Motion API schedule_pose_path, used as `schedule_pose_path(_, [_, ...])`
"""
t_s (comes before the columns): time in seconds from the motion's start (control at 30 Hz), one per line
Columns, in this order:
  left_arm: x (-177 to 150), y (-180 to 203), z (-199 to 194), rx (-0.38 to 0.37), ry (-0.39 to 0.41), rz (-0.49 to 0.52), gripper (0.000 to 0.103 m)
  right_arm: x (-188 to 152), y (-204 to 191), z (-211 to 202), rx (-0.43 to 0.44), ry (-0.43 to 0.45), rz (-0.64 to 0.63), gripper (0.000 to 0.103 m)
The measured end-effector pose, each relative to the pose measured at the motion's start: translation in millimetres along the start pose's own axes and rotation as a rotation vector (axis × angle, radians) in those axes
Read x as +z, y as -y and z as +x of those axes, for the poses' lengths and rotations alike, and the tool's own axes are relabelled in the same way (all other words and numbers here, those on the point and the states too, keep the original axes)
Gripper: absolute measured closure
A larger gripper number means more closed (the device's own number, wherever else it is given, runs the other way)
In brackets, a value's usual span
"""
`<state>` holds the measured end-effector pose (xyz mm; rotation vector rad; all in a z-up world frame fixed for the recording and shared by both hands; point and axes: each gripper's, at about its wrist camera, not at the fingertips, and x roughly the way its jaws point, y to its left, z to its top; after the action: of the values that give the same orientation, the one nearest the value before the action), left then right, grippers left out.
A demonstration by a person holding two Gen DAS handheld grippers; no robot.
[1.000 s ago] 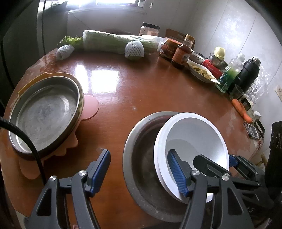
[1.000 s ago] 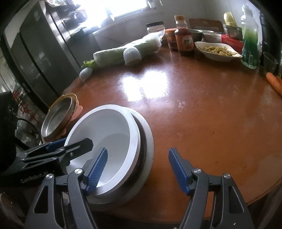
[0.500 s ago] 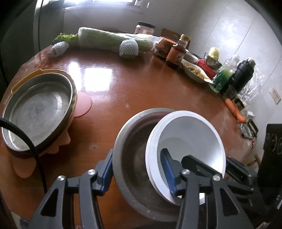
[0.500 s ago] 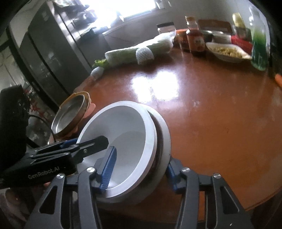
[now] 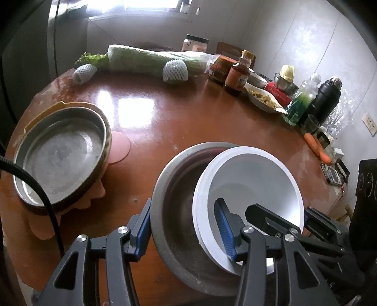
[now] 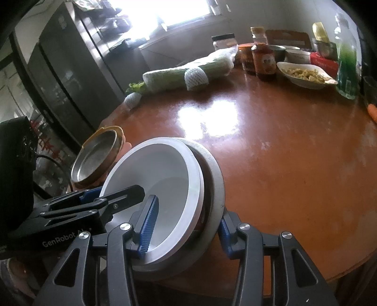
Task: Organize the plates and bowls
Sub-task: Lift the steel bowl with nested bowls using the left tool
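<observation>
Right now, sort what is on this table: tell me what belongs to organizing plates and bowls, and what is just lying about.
Job:
white bowl
grey metal basin under it
round steel pan in a yellow holder
left gripper
right gripper

Lying about:
wrapped cabbage
sauce bottle
dish of food
black flask
carrot

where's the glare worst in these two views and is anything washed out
Left wrist view: window blown out, bright patches mirrored on the table. Right wrist view: window fully washed out, a big glare patch on the table; edges bend and darken in both.

Wrapped cabbage (image 5: 150,58), sauce bottle (image 5: 238,75), green bottle (image 5: 301,98), black flask (image 5: 322,98), carrot (image 5: 317,148)
</observation>
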<state>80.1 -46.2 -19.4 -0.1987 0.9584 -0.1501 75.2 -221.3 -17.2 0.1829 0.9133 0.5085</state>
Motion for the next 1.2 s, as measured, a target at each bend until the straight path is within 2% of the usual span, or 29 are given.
schedule_pose_path(0.5, [2.6, -9.5, -26.2, 0.004, 0.060, -0.016, 0.053, 10.0, -22.4, -9.1, 0.003, 0.041, -0.050, 0.055])
schedule_pose_path(1.2, [25.0, -64.7, -71.6, 0.052, 0.170, -0.054, 0.053, 44.5, -92.1, 0.9, 0.041, 0.093, -0.175, 0.055])
